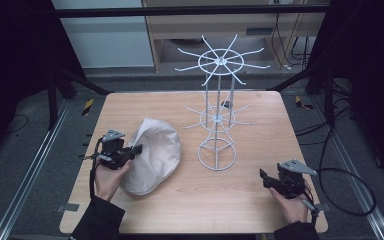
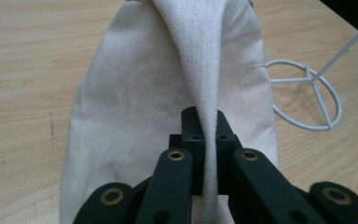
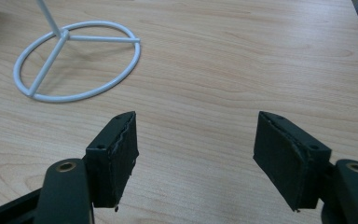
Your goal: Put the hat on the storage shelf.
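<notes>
1. The left tongs (image 2: 204, 140) are clamping the woven strap (image 2: 200, 70) of a cream canvas bag (image 1: 152, 155), which is lying toward the left edge of the pale wooden surface (image 1: 260, 125)
2. The right tongs (image 3: 196, 158) are sitting with jaws wide apart and empty near the front right corner
3. A white wire two-tier display rack (image 1: 218, 115) is standing just right of the bag
4. Judged risk: the narrow strap may be slipping out under the bag's weight, or the swinging bag could be tipping the light rack
</notes>
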{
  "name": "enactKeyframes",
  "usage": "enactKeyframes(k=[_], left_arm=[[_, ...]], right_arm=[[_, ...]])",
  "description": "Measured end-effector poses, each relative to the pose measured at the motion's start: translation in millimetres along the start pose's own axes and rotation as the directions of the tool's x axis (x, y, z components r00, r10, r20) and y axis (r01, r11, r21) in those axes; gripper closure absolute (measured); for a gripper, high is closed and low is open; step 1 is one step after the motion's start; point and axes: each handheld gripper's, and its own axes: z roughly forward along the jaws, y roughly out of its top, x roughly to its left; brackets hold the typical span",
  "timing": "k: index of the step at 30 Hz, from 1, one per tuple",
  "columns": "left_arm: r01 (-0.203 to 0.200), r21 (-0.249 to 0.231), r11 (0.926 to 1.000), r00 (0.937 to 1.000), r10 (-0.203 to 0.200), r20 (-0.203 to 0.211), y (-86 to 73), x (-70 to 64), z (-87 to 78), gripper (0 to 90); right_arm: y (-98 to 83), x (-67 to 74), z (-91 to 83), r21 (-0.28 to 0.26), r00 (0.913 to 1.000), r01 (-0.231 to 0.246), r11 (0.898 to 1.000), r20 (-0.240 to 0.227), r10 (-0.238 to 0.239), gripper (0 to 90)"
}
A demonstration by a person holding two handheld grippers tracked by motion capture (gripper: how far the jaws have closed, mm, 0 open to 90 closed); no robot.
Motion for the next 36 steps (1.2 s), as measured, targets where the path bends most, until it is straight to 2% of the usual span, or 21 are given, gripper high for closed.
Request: enactKeyframes(k=[6, 8, 10, 13, 14, 15, 21, 22, 24, 25, 26, 30, 36], left_arm=[[0.003, -0.063, 0.9980, 0.9998, -0.002, 0.019, 1.4, -2.3, -16.1, 88.3], [0.007, -0.106, 0.9944, 0.9995, -0.004, 0.032, 2.9, -3.7, -25.5, 88.3], [0.006, -0.115, 0.9933, 0.9994, -0.002, 0.035, 3.4, -4.0, -27.9, 88.3], [0.003, -0.157, 0.9876, 0.9991, 0.003, 0.042, 5.3, -5.9, -38.0, 88.3], [0.004, -0.180, 0.9837, 0.9989, 0.005, 0.047, 6.1, -6.9, -42.8, 88.3], [0.004, -0.180, 0.9837, 0.9989, 0.005, 0.047, 6.1, -6.9, -42.8, 88.3], [0.000, -0.241, 0.9705, 0.9986, 0.012, 0.052, 7.9, -10.3, -54.8, 88.3], [-0.001, -0.258, 0.9663, 0.9985, 0.015, 0.053, 8.3, -10.5, -58.2, 88.3], [0.001, -0.267, 0.9637, 0.9984, 0.014, 0.054, 8.4, -10.6, -59.9, 88.3], [0.004, -0.287, 0.9578, 0.9984, 0.013, 0.056, 8.6, -11.0, -63.3, 88.2], [0.004, -0.287, 0.9578, 0.9984, 0.013, 0.056, 8.6, -11.0, -63.3, 88.3], [0.000, -0.322, 0.9469, 0.9981, 0.019, 0.058, 9.7, -12.1, -70.5, 88.3], [-0.003, -0.377, 0.9260, 0.9974, 0.030, 0.066, 11.5, -15.3, -82.2, 88.3]], right_arm=[[0.0, 0.9, -0.7, -0.004, 1.0000, 0.006, 1.000, -0.001, -0.006, 30.3], [0.1, 0.0, -1.3, -0.006, 1.0000, 0.005, 1.000, 0.000, -0.005, 30.2], [0.1, -0.5, -1.7, -0.009, 1.0000, 0.003, 1.000, 0.000, -0.003, 30.1], [0.2, -1.0, -2.1, -0.012, 1.0000, -0.001, 1.000, 0.001, 0.001, 29.9], [0.2, -1.2, -1.9, -0.012, 1.0000, 0.002, 1.000, 0.003, -0.002, 29.9], [0.1, -1.1, -1.9, -0.013, 1.0000, 0.002, 1.000, 0.003, -0.002, 29.9], [0.1, -1.2, -1.5, -0.012, 1.0000, 0.005, 1.000, 0.001, -0.005, 29.9], [0.3, -0.9, -1.7, -0.010, 1.0000, -0.003, 1.000, -0.002, 0.003, 29.9], [0.1, -1.5, -1.2, -0.012, 1.0000, 0.004, 1.000, 0.002, -0.004, 29.8], [0.1, -1.7, -1.1, -0.010, 1.0000, 0.003, 1.000, 0.001, -0.003, 29.8], [0.1, -1.7, -1.1, -0.010, 1.0000, 0.003, 1.000, 0.001, -0.003, 29.8], [0.2, -1.2, -1.3, -0.009, 1.0000, -0.001, 1.000, -0.002, 0.001, 29.8], [-0.2, -1.8, -0.6, -0.007, 1.0000, 0.003, 1.000, 0.000, -0.003, 29.8]])
